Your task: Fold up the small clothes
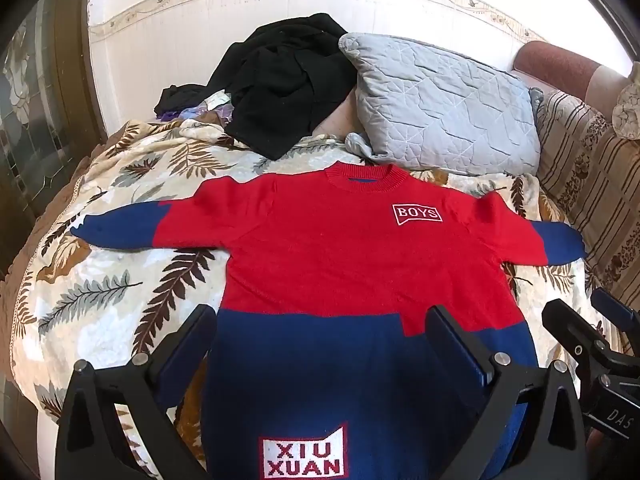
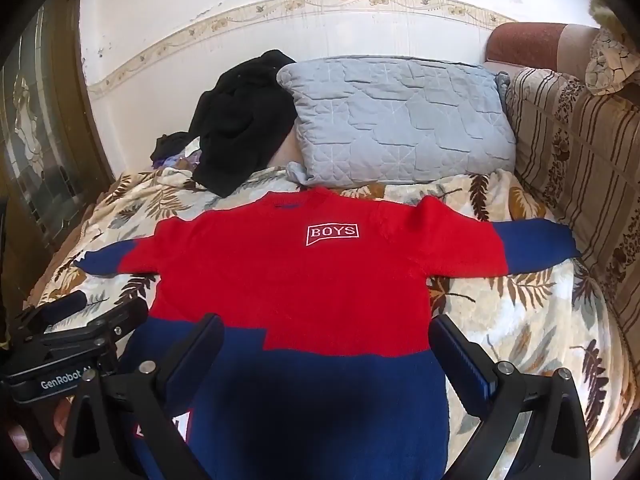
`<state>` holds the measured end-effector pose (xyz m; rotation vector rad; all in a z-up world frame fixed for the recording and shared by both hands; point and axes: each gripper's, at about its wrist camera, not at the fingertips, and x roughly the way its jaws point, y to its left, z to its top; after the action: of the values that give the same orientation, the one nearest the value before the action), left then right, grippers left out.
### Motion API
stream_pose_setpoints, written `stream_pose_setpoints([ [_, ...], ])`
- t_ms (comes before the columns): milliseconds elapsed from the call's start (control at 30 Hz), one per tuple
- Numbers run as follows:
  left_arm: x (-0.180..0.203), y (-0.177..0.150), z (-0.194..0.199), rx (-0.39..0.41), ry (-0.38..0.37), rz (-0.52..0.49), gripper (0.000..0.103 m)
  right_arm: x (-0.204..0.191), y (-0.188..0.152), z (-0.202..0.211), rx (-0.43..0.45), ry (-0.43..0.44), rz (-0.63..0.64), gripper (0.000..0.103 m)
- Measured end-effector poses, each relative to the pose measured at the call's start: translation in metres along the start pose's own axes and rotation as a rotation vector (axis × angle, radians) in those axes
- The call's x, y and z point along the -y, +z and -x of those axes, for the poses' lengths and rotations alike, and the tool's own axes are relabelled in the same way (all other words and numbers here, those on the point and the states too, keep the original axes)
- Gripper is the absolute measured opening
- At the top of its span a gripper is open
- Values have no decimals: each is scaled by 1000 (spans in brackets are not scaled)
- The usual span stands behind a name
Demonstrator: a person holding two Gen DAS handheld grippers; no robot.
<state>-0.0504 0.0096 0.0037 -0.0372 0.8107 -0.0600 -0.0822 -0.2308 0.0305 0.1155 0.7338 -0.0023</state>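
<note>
Red-and-blue sweater (image 1: 344, 256) lies flat, front up, sleeves spread, on leaf-print blanket (image 1: 100, 292). Left gripper (image 1: 320, 336) and right gripper (image 2: 326, 344) both hover over the blue hem, jaws spread wide, holding nothing. Grey pillow (image 1: 444, 108) and black clothes (image 1: 280, 80) lie beyond the collar.

The red-and-blue sweater (image 2: 288, 280) lies flat, front up, on the leaf-patterned blanket (image 2: 520, 320), both sleeves spread outward, collar toward the grey pillow (image 2: 400, 120). The right gripper (image 2: 326, 336) hovers over the blue hem with fingers (image 2: 460, 352) spread wide. The left gripper (image 2: 96, 312) is at lower left, beside the sweater's edge.
</note>
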Motion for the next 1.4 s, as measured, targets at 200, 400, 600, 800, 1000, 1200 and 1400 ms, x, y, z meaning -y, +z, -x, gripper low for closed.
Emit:
stream_pose_setpoints([
  [200,1,3,-3,-4,3,-3,103,0,3,-3,-5,1,-2,103],
  [400,1,4,-4,-4,4,-4,103,2,4,-3,-8,2,-3,103],
  [600,2,4,-6,-2,6,-11,103,2,5,-4,-11,2,-4,103],
  [800,3,4,-8,-3,2,-13,103,1,5,-6,-10,0,-4,103],
  [1000,6,3,-9,-7,3,-20,103,4,6,-7,-5,0,-2,103],
  [1200,7,5,-11,-11,2,-20,103,5,5,-10,8,0,4,103],
  [1400,8,5,-19,-23,4,-21,103,10,6,-20,20,-4,11,103],
])
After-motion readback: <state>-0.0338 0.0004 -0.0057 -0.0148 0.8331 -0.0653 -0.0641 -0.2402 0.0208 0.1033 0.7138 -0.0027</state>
